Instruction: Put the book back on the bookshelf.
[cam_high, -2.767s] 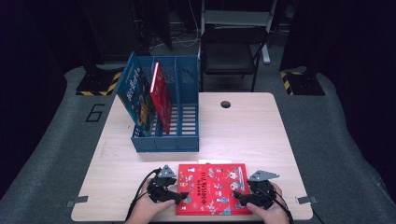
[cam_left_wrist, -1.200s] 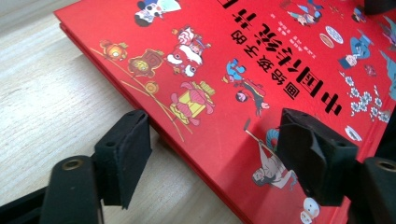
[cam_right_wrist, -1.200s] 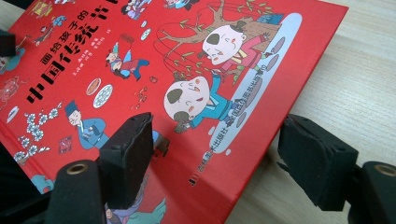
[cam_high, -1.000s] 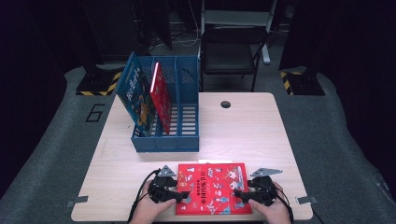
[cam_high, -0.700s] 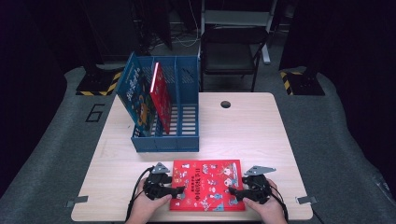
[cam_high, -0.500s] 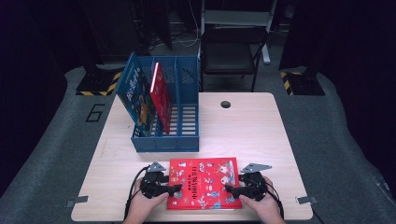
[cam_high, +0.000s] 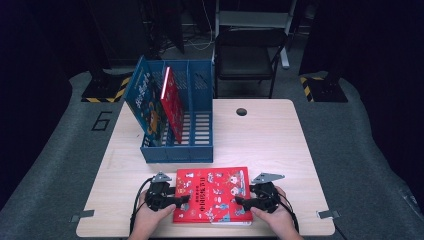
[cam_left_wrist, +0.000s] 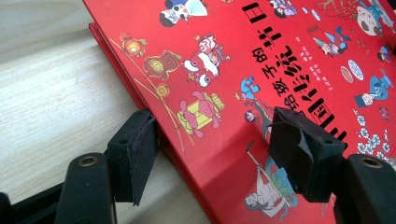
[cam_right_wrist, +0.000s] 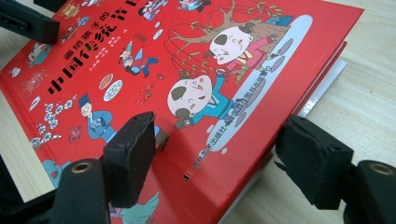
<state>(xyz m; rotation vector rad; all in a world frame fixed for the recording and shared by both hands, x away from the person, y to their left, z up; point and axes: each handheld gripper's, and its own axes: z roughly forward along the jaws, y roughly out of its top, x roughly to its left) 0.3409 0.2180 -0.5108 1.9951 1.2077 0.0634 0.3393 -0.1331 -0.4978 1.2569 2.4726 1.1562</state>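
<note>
While the high view looks down on the pale wooden table, the flat red hardcover picture book lies near the table's front edge, in front of the blue plastic slotted file rack. That rack already holds a blue illustrated book and a thin red book, both leaning in its left compartments; its right compartment looks vacant. Judged from this, two volumes are filed and the third remains to be lifted and slotted. The left gripper sits at the book's left edge, the right gripper at its right edge, each in a hand. A painted "6" marks the grey floor left of the rack.

Seen from the left gripper view, that gripper's jaws stand spread astride the book: one pad lies over the cover, the other beside the spine on the table. No pinch is evident. Chinese title characters run across the cover; I cannot read them with confidence.

Seen from the right gripper view, its jaws likewise stand spread, one over the cover, one outside the page edge, not clamping. A small barcode and cartoon figures show.
</note>
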